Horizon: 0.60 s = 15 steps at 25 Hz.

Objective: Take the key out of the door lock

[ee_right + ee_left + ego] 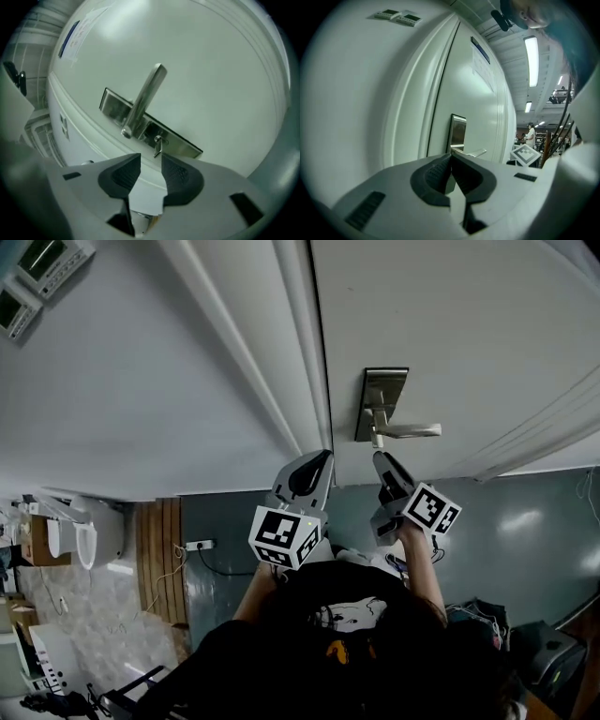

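Key [158,146] just beyond right tongs [150,157]

It looks like a lab workshop: strip lights [531,61] hang overhead, shelving [543,137] stands far right, control panels [49,261] sit on the wall [141,381].

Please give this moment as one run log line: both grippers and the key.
phase: approach | right hand-held gripper: open, empty, just short of key | key: in door lock | left hand-held gripper: shut, empty
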### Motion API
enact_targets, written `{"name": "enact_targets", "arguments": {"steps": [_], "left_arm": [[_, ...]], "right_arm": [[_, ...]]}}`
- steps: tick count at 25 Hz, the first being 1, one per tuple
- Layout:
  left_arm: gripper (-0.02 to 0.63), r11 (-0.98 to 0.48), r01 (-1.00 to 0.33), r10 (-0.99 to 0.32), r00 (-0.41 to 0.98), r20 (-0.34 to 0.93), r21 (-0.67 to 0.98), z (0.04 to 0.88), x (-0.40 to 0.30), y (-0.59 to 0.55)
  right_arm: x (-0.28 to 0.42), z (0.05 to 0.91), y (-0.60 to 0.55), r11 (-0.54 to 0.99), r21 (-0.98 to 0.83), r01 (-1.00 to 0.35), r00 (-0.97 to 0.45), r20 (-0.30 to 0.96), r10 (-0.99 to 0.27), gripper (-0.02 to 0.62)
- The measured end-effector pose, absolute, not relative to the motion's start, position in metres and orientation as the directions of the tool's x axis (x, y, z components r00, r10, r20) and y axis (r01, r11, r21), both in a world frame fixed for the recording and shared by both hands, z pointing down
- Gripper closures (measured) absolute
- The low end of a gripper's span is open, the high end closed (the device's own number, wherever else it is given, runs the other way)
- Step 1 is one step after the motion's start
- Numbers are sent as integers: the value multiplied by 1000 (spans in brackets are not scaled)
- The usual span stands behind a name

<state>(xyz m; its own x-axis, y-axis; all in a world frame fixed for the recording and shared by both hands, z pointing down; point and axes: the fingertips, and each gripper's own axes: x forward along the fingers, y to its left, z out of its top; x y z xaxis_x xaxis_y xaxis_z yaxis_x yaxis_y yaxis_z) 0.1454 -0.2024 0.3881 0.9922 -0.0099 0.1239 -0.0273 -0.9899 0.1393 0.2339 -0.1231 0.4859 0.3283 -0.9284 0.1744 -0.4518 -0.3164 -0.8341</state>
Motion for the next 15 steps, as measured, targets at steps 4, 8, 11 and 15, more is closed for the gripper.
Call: {"name": "enact_targets", "arguments": {"steps": [4,8,11,15], "left_arm": [[597,-990,24,42,992,121,141,388,155,-199],[597,-988,62,79,990,117,142,385,160,-196],[597,-988,74,90,989,116,136,386,163,-197],[597,-989,71,86,989,120,130,386,162,-202]], "right_arm": [[257,488,-124,-279,-891,-358,374,137,-917,465],[266,493,-132,-209,-947,-246,391,100,-915,465],[270,500,-138,-147,-976,-158,408,71,-910,468],[271,505,-144,-123,-985,-118,425,62,-903,514]]}}
